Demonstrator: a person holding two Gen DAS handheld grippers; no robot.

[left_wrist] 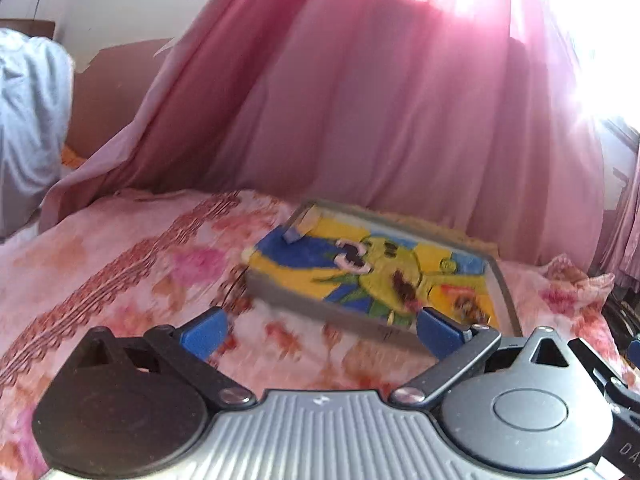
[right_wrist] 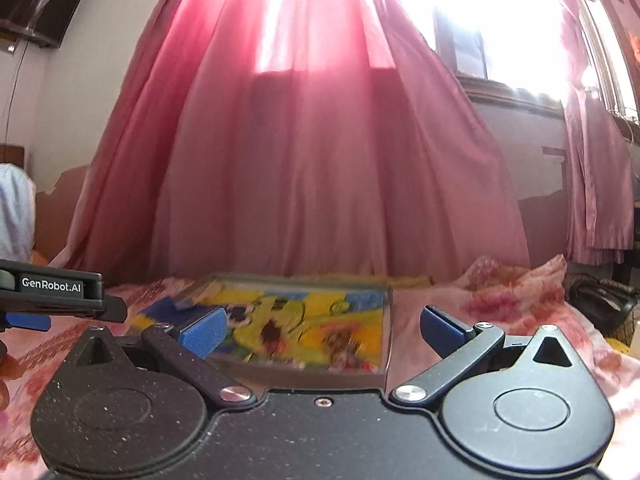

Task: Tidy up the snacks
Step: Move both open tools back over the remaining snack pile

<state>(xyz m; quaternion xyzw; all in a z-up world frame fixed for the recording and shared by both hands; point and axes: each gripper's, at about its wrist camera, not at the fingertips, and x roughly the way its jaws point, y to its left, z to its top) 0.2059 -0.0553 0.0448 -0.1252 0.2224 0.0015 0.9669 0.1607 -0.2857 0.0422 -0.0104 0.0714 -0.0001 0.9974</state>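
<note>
The shallow tray (right_wrist: 386, 320) with the bright cartoon lining lies on the bed (left_wrist: 120, 264), centre frame, long axis left to right. The right gripper (right_wrist: 322, 330) spreads wide, empty, right at its near edge; the left gripper (left_wrist: 320, 330), also wide and empty, stands slightly farther off.

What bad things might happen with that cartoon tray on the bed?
1. The tray sits on a soft, rumpled bedspread, so pressing one rim could tip it.
2. Both claws, left and right, are open and very near the tray, so they might bump each other.
3. Glare from the window and blur make the small things in the tray hard to see.
</note>
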